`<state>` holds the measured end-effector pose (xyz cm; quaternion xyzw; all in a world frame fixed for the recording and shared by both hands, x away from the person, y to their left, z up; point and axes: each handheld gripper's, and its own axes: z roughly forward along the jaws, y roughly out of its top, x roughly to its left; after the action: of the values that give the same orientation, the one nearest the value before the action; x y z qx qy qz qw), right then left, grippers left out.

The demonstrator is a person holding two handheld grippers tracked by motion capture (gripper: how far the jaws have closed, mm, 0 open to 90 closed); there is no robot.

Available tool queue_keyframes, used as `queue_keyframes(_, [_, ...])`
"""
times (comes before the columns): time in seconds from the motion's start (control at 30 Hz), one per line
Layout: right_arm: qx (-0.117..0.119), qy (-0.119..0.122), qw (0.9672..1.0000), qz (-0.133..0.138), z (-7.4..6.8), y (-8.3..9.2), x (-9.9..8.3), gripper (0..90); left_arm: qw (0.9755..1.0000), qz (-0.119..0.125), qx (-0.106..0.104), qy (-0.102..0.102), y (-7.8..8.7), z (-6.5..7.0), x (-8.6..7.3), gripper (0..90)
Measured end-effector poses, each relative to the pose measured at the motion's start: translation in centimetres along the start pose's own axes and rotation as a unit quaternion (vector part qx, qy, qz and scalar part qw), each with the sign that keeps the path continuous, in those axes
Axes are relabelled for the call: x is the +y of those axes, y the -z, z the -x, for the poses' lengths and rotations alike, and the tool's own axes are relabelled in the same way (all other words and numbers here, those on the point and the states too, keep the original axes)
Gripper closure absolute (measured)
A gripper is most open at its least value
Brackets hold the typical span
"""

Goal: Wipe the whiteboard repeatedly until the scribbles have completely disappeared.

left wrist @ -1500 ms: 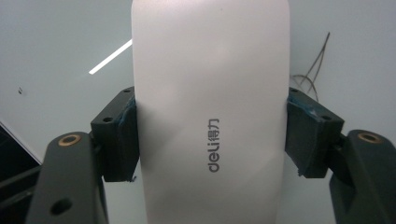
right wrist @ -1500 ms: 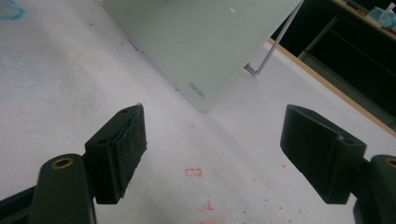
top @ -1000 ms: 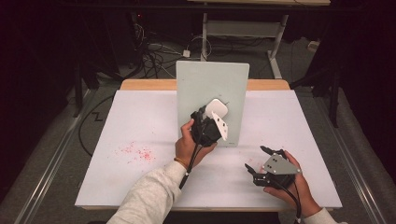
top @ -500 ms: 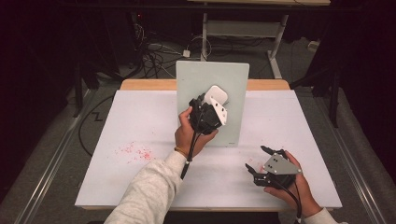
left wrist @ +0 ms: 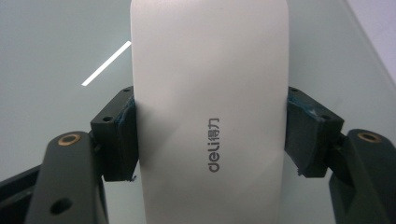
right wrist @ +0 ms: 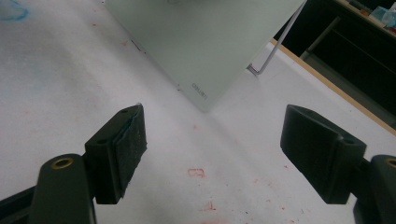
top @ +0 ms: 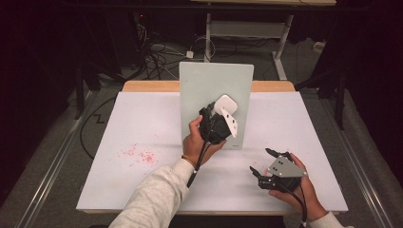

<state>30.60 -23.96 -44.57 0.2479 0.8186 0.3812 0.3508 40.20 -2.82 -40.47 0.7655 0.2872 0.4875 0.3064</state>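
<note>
I've got the left tool (top: pixel 219 118) clamped on a white eraser (left wrist: pixel 210 112), pads on both long sides, its long axis running straight out along the jaws, against the pale-green board (top: pixel 199 90) standing on the desk (top: pixel 142 123). Left gripper view reads "deli" on it. Right tool (right wrist: pixel 212 149) wide open, holding nothing, low over desk nr board's corner.
</note>
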Motion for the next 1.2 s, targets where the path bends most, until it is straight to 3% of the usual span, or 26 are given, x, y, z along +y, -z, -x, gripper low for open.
queue_keyframes(0.17, [0.001, 0.002, 1.0, 0.0, 0.0, 0.0, 0.0, 23.1, 0.9996, -0.007, -0.003, -0.028, 0.0, 1.5, -0.7, 28.8])
queue_keyframes(0.37, [0.001, 0.003, 1.0, -0.001, 0.0, 0.0, 0.0, 23.1, 0.9994, -0.007, -0.01, -0.031, 0.0, 1.2, -0.5, 28.7])
queue_keyframes(0.43, [0.001, 0.003, 1.0, -0.002, -0.1, 0.0, 0.0, 23.1, 0.9997, -0.004, -0.003, -0.024, 0.0, 0.6, -0.1, 28.7])
queue_keyframes(0.63, [0.002, 0.0, 1.0, -0.001, 0.0, 0.0, -0.1, 23.1, 0.9994, 0.005, 0.006, 0.033, 0.2, -3.3, 0.5, 28.8])
queue_keyframes(0.7, [0.001, 0.001, 1.0, -0.002, 0.0, 0.0, -0.1, 23.1, 0.9995, 0.002, 0.007, 0.03, 0.3, -3.8, 0.3, 28.7])
queue_keyframes(0.9, [0.004, 0.005, 1.0, -0.004, -0.2, -0.2, 0.0, 23.1, 0.9999, -0.002, 0.014, 0.006, 0.3, -2.7, 0.0, 28.8])
queue_keyframes(1.1, [0.004, 0.011, 0.9999, -0.002, 0.0, -0.2, 0.0, 23.1, 0.9999, 0.0, 0.003, -0.016, 0.0, -1.0, 1.2, 28.7])
queue_keyframes(1.2, [0.003, 0.004, 1.0, -0.003, 0.0, -0.1, -0.1, 23.1, 0.9998, 0.003, -0.003, -0.02, -0.1, -0.3, 0.8, 28.8])
